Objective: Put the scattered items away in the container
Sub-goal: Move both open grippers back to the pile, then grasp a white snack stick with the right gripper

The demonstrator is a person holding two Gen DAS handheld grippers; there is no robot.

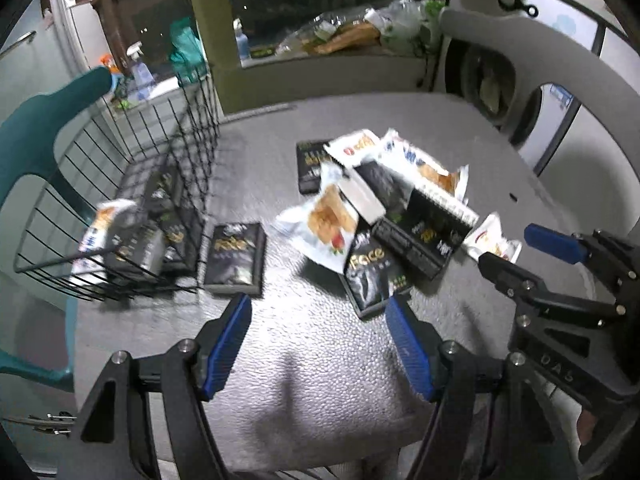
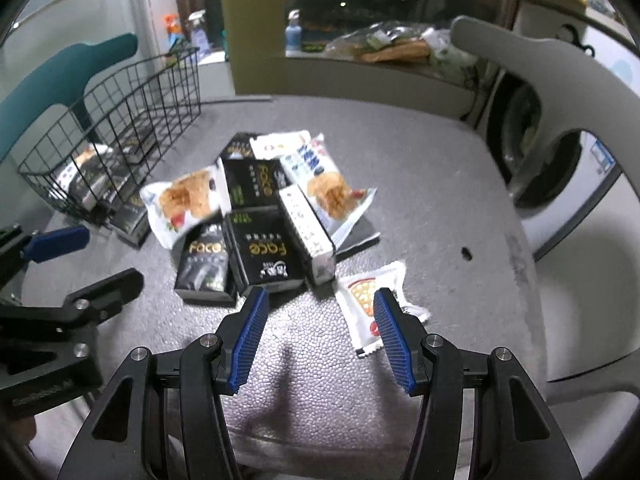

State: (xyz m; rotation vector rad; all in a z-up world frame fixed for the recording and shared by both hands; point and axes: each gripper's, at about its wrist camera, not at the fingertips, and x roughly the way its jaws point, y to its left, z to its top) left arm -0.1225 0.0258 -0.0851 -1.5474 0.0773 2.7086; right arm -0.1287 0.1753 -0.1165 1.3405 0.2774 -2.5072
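A black wire basket (image 1: 132, 208) (image 2: 116, 120) stands at the table's left and holds several black boxes and a white snack packet. A pile of black "Face" boxes (image 1: 372, 272) (image 2: 264, 248) and white snack packets (image 1: 320, 224) (image 2: 184, 200) lies mid-table. One black box (image 1: 236, 258) lies flat beside the basket. A small white packet (image 2: 372, 300) (image 1: 494, 240) lies apart on the right. My left gripper (image 1: 318, 312) is open and empty, just short of the pile. My right gripper (image 2: 320, 304) is open and empty, its right finger over the small packet.
The grey textured table (image 2: 420, 168) (image 1: 320, 380) carries everything. A teal chair (image 1: 36, 128) stands behind the basket, a grey chair (image 2: 560, 92) at the right. A washing machine (image 2: 560, 168) and a cluttered counter (image 1: 352, 40) lie beyond the table.
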